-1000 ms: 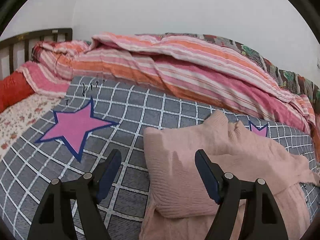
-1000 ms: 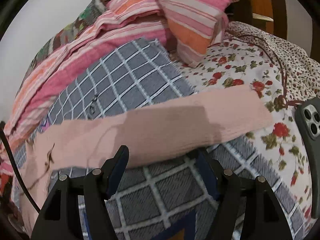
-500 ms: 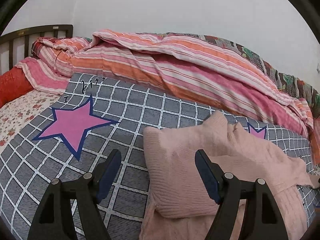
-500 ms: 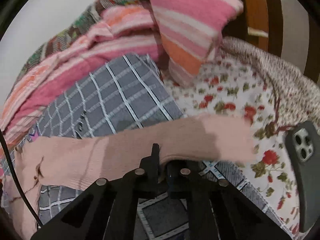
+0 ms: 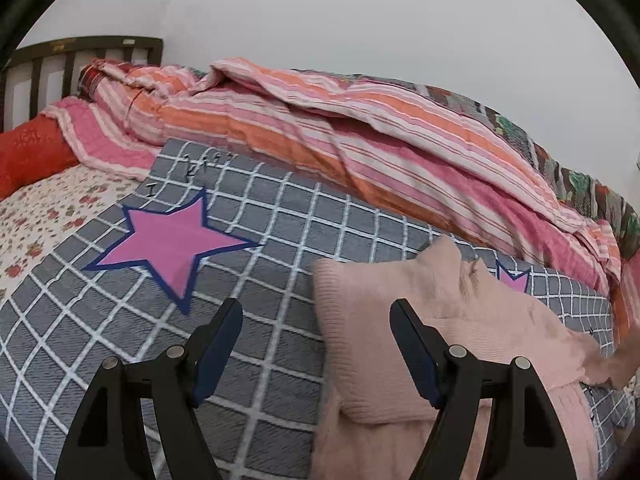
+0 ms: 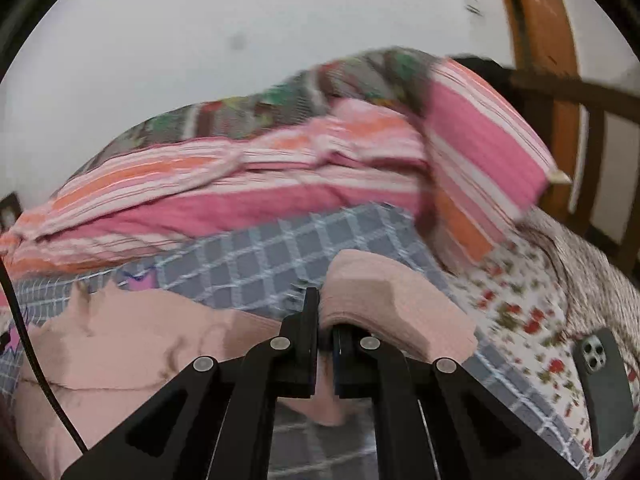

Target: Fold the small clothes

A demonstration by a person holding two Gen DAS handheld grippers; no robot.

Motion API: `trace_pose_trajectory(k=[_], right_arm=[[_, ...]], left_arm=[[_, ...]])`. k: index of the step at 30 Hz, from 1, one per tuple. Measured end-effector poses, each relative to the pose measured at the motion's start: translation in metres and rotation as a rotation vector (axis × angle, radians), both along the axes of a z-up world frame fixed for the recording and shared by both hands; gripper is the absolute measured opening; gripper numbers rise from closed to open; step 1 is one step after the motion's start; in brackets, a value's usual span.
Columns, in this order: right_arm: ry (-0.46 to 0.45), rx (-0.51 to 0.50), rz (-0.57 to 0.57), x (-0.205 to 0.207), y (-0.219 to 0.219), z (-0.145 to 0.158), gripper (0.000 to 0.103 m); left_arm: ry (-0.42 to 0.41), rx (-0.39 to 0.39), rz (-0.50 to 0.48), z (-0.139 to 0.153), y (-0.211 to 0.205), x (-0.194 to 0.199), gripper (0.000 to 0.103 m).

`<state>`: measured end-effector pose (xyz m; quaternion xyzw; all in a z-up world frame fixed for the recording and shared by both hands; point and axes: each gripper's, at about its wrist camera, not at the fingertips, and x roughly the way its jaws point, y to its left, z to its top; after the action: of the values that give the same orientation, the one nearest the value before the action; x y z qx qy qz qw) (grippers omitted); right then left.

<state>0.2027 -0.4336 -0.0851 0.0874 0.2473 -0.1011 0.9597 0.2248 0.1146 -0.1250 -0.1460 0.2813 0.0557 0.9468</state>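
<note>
A pink knitted sweater (image 5: 400, 320) lies on a grey checked blanket (image 5: 260, 280) spread over a bed, one sleeve already folded across its body in the left wrist view. The left tongs (image 5: 316, 320) stand wide apart above the blanket and the sweater's folded edge, gripping nothing — the left finger (image 5: 218, 340) over the grey checks, the right finger over the pink knit. The right tongs (image 6: 325, 312) are clamped together on the sweater's other sleeve (image 6: 380, 300), which rises in a hump over the closed fingers and is lifted clear of the blanket; this view is blurred. A large pink star (image 5: 172, 244) outlined in dark blue marks the blanket to the left of the sweater. Behind it, a bunched quilt (image 5: 360, 140) in pink, orange and white stripes runs along the pale wall. A floral bedsheet (image 6: 520, 300) shows at the blanket's right edge in the right wrist view, and a dark phone (image 6: 604, 388) lies camera-side up on it, well apart from the sleeve. A dark wooden headboard (image 5: 80, 56) stands at the far left.
</note>
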Motion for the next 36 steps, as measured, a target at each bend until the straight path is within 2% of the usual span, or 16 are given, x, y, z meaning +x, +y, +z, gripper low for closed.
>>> trace_pose_trajectory(k=[4, 8, 11, 14, 19, 20, 22, 23, 24, 26, 28, 29, 30, 33, 36], right_arm=[[-0.007, -0.054, 0.088, 0.018, 0.061, 0.020, 0.005], [-0.022, -0.103, 0.206, 0.034, 0.144, 0.038, 0.005], [-0.006, -0.111, 0.310, 0.050, 0.206, 0.041, 0.005], [0.020, -0.107, 0.392, 0.058, 0.256, 0.034, 0.005], [0.134, -0.097, 0.511, 0.071, 0.320, -0.010, 0.006], [0.164, -0.082, 0.528, 0.074, 0.326, -0.022, 0.006], [0.215, -0.045, 0.558, 0.078, 0.330, -0.037, 0.016], [0.257, -0.017, 0.579, 0.081, 0.331, -0.046, 0.031], [0.288, -0.007, 0.593, 0.081, 0.329, -0.051, 0.041], [0.305, -0.008, 0.599, 0.080, 0.326, -0.053, 0.041], [0.272, 0.002, 0.602, 0.070, 0.316, -0.046, 0.047], [0.244, 0.018, 0.605, 0.062, 0.305, -0.040, 0.057], [0.232, 0.025, 0.606, 0.059, 0.298, -0.038, 0.061], [0.166, 0.035, 0.574, 0.038, 0.262, -0.027, 0.062], [0.129, 0.050, 0.493, 0.029, 0.223, -0.025, 0.062]], left_arm=[[0.000, -0.013, 0.038, 0.003, 0.027, -0.010, 0.075], [0.006, -0.052, 0.068, 0.002, 0.055, -0.020, 0.075], [0.005, -0.085, 0.069, 0.000, 0.075, -0.026, 0.076], [0.007, -0.085, 0.069, -0.002, 0.087, -0.029, 0.076], [0.020, -0.083, 0.058, -0.007, 0.092, -0.028, 0.076], [0.020, -0.082, 0.050, -0.007, 0.090, -0.028, 0.076], [0.015, -0.076, 0.036, -0.004, 0.085, -0.027, 0.076], [0.012, -0.077, 0.030, -0.004, 0.083, -0.027, 0.076], [0.009, -0.082, 0.020, -0.002, 0.080, -0.026, 0.076], [0.007, -0.090, -0.001, 0.000, 0.071, -0.023, 0.076], [0.003, -0.087, -0.034, 0.004, 0.056, -0.018, 0.076], [0.002, -0.083, -0.048, 0.005, 0.050, -0.017, 0.076], [0.003, -0.077, -0.067, 0.008, 0.040, -0.014, 0.076], [0.003, -0.066, -0.134, 0.013, 0.012, -0.009, 0.076], [0.004, -0.028, -0.228, 0.018, -0.026, -0.004, 0.076]])
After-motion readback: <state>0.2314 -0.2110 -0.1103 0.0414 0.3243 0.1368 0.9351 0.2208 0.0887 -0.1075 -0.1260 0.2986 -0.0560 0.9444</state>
